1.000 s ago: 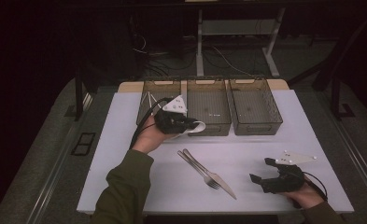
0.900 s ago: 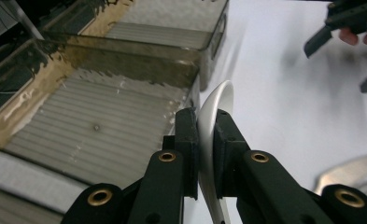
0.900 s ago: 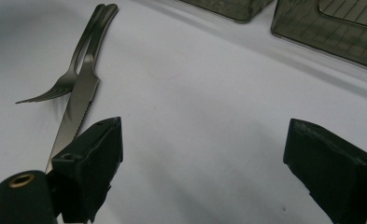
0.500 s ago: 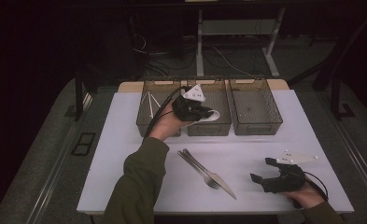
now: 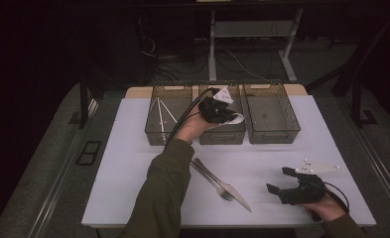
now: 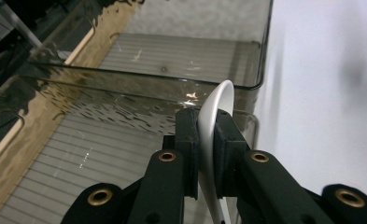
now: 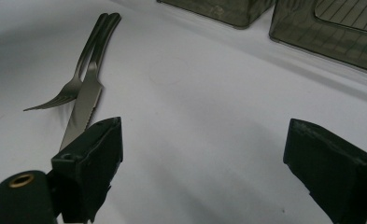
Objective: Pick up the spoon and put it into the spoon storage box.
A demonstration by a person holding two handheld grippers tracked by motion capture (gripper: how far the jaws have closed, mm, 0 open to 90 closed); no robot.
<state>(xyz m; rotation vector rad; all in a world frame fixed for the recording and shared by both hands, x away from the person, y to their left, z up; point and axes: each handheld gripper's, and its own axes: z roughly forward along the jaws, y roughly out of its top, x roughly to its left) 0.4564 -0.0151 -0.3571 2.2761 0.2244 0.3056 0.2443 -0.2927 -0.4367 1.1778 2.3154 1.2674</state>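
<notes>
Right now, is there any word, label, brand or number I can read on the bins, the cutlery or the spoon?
None: no readable text on the three clear bins, the fork, the knife or the white spoon held in the left gripper.

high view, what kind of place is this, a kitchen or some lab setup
Probably a lab or recording workspace, not a kitchen: a white table stands in a dark room, with loose cables and metal stand legs on the floor behind it, and three clear bins lined up for sorting cutlery.
</notes>
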